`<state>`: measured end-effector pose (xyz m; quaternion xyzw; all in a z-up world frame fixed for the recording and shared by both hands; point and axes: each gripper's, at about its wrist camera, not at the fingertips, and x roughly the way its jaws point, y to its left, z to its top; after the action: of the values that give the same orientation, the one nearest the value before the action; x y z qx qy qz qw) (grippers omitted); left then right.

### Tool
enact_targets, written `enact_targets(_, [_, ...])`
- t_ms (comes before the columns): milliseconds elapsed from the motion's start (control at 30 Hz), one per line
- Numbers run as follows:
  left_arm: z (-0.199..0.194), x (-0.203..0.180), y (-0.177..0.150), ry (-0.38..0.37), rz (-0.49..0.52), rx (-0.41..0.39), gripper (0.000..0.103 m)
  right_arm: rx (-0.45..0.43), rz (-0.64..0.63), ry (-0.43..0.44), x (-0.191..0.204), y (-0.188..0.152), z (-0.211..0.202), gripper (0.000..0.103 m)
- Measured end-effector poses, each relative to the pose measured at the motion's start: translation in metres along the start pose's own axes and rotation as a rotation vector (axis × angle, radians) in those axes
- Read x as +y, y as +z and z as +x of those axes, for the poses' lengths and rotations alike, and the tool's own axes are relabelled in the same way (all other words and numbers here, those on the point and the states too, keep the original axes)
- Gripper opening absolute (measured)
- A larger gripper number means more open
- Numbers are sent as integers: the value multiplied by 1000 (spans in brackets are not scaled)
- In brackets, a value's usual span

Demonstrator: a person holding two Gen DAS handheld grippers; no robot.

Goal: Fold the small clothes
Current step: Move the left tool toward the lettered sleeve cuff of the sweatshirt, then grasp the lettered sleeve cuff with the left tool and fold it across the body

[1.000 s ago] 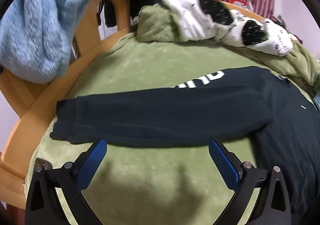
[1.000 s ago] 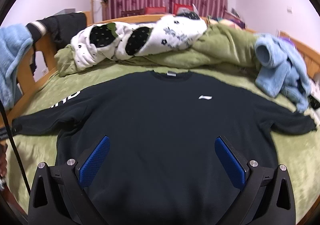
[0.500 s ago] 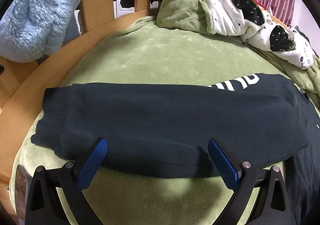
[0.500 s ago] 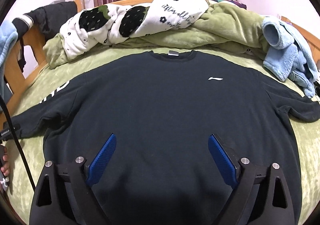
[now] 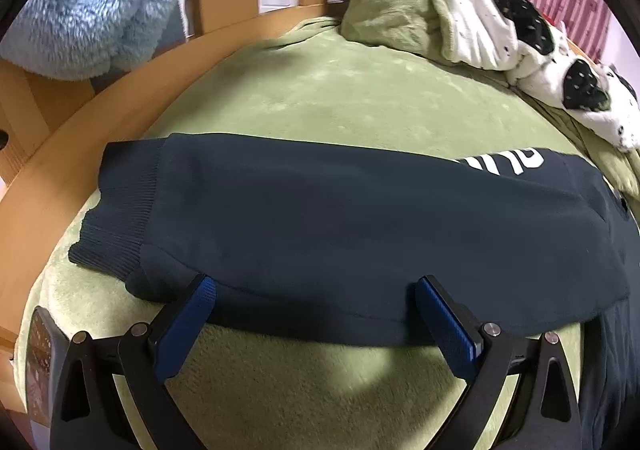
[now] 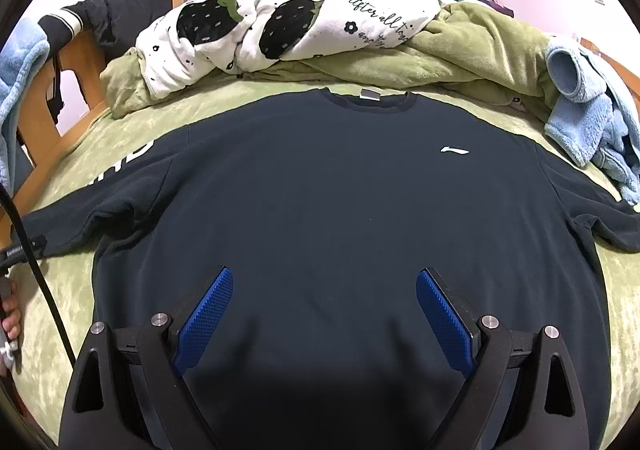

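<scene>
My left gripper (image 5: 312,290), jaws apart, sits right at the sleeve (image 5: 320,217), which runs left-right across frame; right gripper (image 6: 320,290), also apart, hovers mid-sweatshirt (image 6: 340,189).

Blanket (image 6: 372,23): black script "After all to…", the rest lost in folds.
Sweatshirt (image 6: 344,201) chest: white swoosh logo, wordless.
Sleeve (image 5: 360,209): white letters, unreadable.

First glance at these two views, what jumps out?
A dark sweatshirt lies spread flat, front up, on the green blanket. The left hand-held gripper is open at the lower edge of its outstretched sleeve; the right hand-held gripper is open above the body. A white strawberry-print quilt is heaped behind the collar.
</scene>
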<state>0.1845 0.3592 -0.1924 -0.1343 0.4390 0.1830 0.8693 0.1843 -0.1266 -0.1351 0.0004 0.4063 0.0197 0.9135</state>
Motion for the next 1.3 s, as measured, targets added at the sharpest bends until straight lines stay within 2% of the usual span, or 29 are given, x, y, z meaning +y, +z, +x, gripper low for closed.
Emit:
enact_targets(167, [14,-5,9,56,-18,-2,100,5,-5,-20,-7,-1,-2,92])
enact_targets(233, [16,-9,13,84,-5,-12,94,12,6,-19,-13,-1,-2,92])
enact_targets(267, [16,-11,15,106,6,-26,82,15,10,-18,-15,-1,-3,92])
enact_targets(300, [15,-13,17,121,16,-39,65,15,14,-19,-18,0,-4,92])
enact_targets(433, [14,-19,22,121,36,-45,29,9,32,-35,-30,2,-7,92])
enact_targets(467, [12,-22,23,120,50,-48,13,6,41,-34,-33,2,-8,92])
enact_targets(600, [-4,-31,29,112,60,-71,7,0,67,-19,-44,1,-11,92])
enact_targets(767, [-31,-52,39,81,88,-99,7,-7,69,-8,-55,0,-16,92])
enact_targets(933, [-61,-81,47,0,92,-120,7,-21,63,4,-66,0,-25,92])
enact_targets(1000, [-74,-100,49,-32,115,-129,6,-16,54,33,-73,3,-28,92])
enact_targets(1100, [-90,-130,44,-57,157,-147,6,-25,40,33,-81,11,-34,92])
enact_targets(1300, [-118,-184,33,-83,234,-166,6,-72,21,49,-99,29,-45,92])
